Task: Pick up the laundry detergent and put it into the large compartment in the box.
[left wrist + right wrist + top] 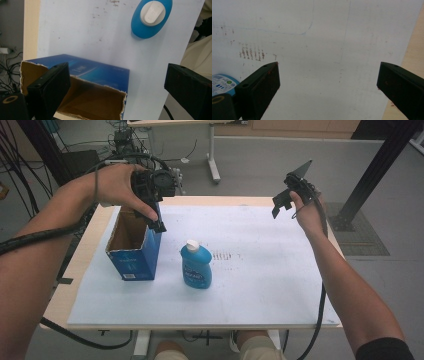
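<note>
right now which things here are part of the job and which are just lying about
In the job:
- open blue box, under the left claw
- blue bottle, upright beside the box
- right claw, open above the table

Lying about:
- cables on the floor behind
- desk leg

Under the left gripper (159,222), the open box (134,251) is cardboard: glossy blue print outside, raw brown inside, torn rim. Beside it, the bottle (196,265) is smooth blue plastic, white cap. The white table sheet (260,270) looks matt and scuffed.
</note>
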A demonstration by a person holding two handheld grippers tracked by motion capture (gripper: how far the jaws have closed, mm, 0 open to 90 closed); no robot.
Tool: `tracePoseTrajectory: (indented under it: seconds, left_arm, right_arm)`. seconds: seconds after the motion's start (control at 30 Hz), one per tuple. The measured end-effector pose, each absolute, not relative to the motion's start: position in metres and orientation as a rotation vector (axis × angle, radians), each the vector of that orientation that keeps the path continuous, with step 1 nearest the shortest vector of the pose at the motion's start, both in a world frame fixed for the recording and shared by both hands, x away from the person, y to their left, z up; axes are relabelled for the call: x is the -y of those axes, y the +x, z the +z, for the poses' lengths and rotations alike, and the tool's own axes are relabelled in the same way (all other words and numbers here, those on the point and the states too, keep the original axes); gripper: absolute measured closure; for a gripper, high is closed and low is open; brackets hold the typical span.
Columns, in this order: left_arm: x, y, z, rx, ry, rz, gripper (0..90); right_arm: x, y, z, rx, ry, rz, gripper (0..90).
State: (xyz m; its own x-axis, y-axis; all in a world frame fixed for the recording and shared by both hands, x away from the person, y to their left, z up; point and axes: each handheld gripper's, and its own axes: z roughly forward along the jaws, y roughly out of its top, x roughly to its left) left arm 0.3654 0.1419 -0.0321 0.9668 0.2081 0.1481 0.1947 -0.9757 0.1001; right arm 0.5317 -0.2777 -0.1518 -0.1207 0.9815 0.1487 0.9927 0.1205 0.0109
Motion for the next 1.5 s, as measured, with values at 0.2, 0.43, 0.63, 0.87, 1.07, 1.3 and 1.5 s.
tracePoseTrajectory:
  seconds: [0.2, 0.43, 0.63, 0.87, 1.07, 1.3, 1.5]
  left_arm:
    - [-0.142, 0.367, -0.031, -0.308, 3.032, 0.242, 7.1]
    - [-0.142, 0.369, -0.032, -0.298, 3.036, 0.228, 6.8]
    - [-0.144, 0.371, -0.034, -0.293, 3.041, 0.214, 6.6]
    - [-0.144, 0.369, -0.036, -0.265, 3.038, 0.212, 6.3]
    - [-0.144, 0.37, -0.034, -0.258, 3.038, 0.2, 6.2]
    - [-0.137, 0.371, -0.036, -0.217, 3.043, 0.183, 6.1]
    - [-0.126, 0.369, -0.038, -0.162, 3.044, 0.177, 6.0]
  right_arm:
    - [0.28, 0.531, -0.151, 2.266, -2.018, -0.167, 4.6]
    - [0.28, 0.531, -0.151, 2.264, -2.021, -0.166, 4.6]
    - [0.277, 0.531, -0.15, 2.267, -2.021, -0.166, 4.6]
    - [0.276, 0.53, -0.148, 2.269, -2.025, -0.161, 4.6]
    - [0.277, 0.529, -0.147, 2.267, -2.029, -0.157, 4.6]
    - [0.279, 0.528, -0.146, 2.265, -2.031, -0.163, 4.6]
    - [0.28, 0.527, -0.145, 2.263, -2.032, -0.162, 4.6]
